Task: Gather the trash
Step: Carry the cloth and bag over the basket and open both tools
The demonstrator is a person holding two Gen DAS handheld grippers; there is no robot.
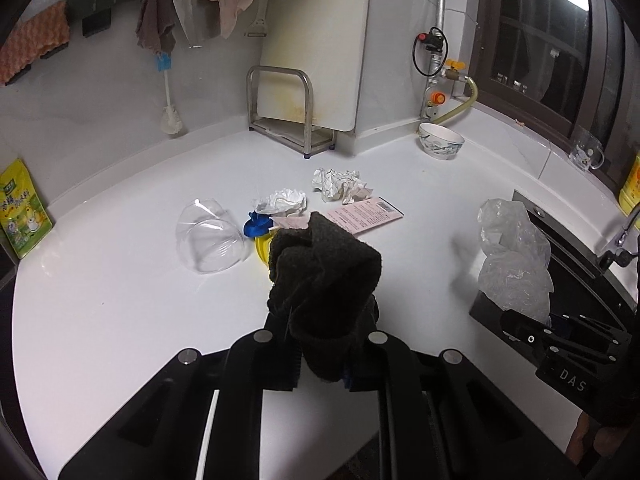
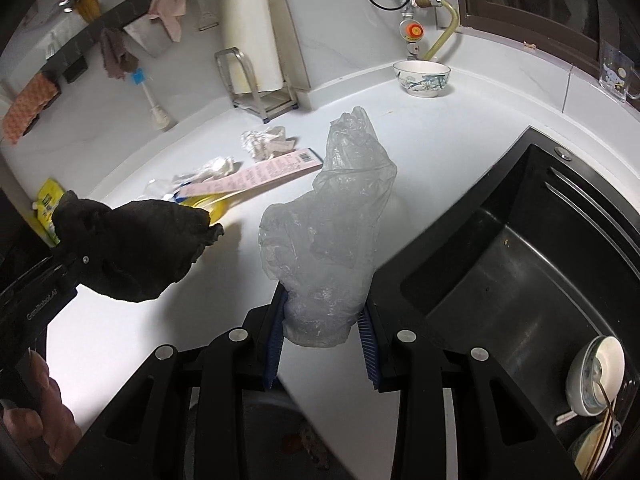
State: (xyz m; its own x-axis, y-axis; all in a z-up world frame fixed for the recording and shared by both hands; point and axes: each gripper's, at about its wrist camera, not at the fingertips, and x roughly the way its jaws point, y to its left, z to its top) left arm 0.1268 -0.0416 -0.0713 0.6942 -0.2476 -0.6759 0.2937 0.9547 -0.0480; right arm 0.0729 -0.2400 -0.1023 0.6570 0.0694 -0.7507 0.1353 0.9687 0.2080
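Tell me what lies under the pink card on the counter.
The pink card rests tilted on a yellow lid-like piece, with crumpled white paper beside its end. The dark cloth in the left tongs covers that end, so anything further beneath cannot be seen.

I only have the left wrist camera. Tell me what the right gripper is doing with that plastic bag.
Observer: The right gripper is shut on the plastic bag. Its jaws pinch the bag's lower end and the rest stands up above them.
Operator: Check inside the sink.
Observer: The sink holds bowls in its near right corner.
Operator: Place my cloth against the bag.
Observer: The dark cloth in the left gripper is left of the bag, with a gap between them.
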